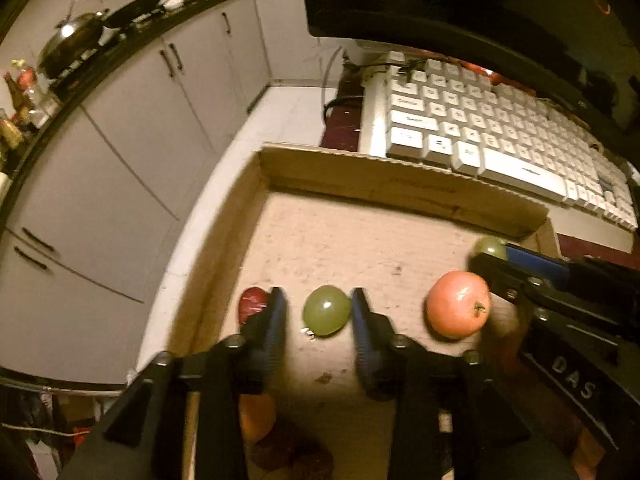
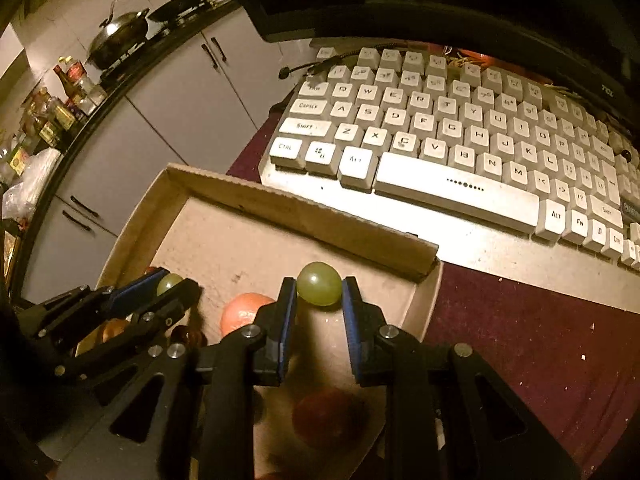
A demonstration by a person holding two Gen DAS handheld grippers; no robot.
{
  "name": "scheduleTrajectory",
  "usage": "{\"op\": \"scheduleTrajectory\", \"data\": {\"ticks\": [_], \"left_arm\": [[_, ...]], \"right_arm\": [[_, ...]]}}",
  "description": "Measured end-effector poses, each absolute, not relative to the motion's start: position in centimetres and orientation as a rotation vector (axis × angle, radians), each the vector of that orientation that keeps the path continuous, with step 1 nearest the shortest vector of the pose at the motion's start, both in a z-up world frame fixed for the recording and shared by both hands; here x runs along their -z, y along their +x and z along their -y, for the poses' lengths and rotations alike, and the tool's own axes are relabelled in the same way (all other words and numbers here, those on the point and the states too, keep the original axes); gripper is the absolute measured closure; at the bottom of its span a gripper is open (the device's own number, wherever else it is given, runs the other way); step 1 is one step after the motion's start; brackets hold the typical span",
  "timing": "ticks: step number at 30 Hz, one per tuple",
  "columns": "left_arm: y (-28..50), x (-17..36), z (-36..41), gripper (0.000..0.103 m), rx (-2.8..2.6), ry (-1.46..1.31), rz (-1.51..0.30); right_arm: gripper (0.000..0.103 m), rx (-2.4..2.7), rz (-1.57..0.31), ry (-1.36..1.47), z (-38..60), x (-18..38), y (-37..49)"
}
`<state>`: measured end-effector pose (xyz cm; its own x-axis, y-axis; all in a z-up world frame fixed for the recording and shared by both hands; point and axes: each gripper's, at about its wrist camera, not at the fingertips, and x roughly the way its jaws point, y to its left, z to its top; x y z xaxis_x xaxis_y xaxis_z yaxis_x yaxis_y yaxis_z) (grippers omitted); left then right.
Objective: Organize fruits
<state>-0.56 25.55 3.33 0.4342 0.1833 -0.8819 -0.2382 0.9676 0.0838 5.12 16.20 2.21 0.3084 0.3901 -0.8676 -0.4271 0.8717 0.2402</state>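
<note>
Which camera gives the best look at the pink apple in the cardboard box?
The left wrist view: the round pink apple sits unobstructed on the cardboard box floor, stem showing. The right wrist view catches only its top behind a claw finger.

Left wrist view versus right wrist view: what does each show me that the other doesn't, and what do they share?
Only the left wrist view shows the dark red fruit beside the left gripper's finger, and a gap between that gripper's pads and the green grape lying between them on the box floor.

Only the right wrist view shows the right gripper shut on the second green grape, and the maroon cloth right of the box.

Both show the cardboard box, the orange-pink fruit, the white keyboard and the kitchen cabinets.
</note>
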Motion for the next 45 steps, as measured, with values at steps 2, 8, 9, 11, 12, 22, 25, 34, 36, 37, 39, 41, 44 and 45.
{"op": "scheduleTrajectory", "data": {"ticks": [2, 8, 9, 11, 12, 22, 25, 34, 36, 37, 39, 41, 44, 45], "left_arm": [[-1.7, -4.3, -25.5, 0.057, -0.285, -0.060, -1.042], [-8.0, -9.6, -24.0, 0.039, -0.376, -0.032, -0.807], [-9.5, -10.7, -23.5, 0.036, -0.394, -0.029, -0.762], [-11.8, -12.3, -22.7, 0.027, -0.404, -0.021, -0.688], [-12.9, -13.0, -22.4, 0.022, -0.413, -0.017, -0.657], [-20.0, -16.7, -19.3, 0.016, -0.465, 0.000, -0.503], [-21.3, -16.9, -18.8, 0.015, -0.482, -0.015, -0.498], [-23.7, -17.0, -17.8, 0.014, -0.491, -0.021, -0.475], [-24.0, -16.9, -17.7, 0.014, -0.488, -0.015, -0.477], [-24.1, -16.9, -17.7, 0.013, -0.491, -0.009, -0.476], [-24.4, -16.9, -17.7, 0.013, -0.514, -0.003, -0.467], [-24.6, -16.9, -17.9, 0.013, -0.515, -0.013, -0.459], [-24.7, -17.0, -18.0, 0.013, -0.501, -0.019, -0.459], [-24.8, -17.0, -18.0, 0.013, -0.498, -0.017, -0.456]], "right_arm": [[0.078, -0.546, -1.141, -0.052, -16.3, -2.6, 4.9], [0.077, -0.613, -0.957, -0.073, -13.8, -7.2, 0.5], [0.075, -0.621, -0.922, -0.077, -13.3, -7.9, -0.5], [0.063, -0.639, -0.827, -0.087, -12.1, -9.8, -3.2], [0.054, -0.639, -0.782, -0.090, -11.5, -10.5, -4.2], [0.000, -0.597, -0.434, -0.032, -5.9, -15.0, -14.3], [0.000, -0.571, -0.428, -0.079, -5.7, -14.8, -15.4], [0.000, -0.538, -0.336, -0.049, -3.6, -15.0, -18.6], [0.000, -0.543, -0.341, -0.053, -3.7, -15.2, -18.7], [0.000, -0.545, -0.344, -0.058, -3.8, -15.1, -18.8], [0.000, -0.549, -0.349, -0.074, -4.2, -15.0, -19.1], [0.000, -0.551, -0.355, -0.095, -4.6, -14.8, -19.2], [0.000, -0.547, -0.352, -0.101, -4.9, -14.7, -19.3], [0.000, -0.547, -0.350, -0.100, -4.9, -14.8, -19.4]]}}
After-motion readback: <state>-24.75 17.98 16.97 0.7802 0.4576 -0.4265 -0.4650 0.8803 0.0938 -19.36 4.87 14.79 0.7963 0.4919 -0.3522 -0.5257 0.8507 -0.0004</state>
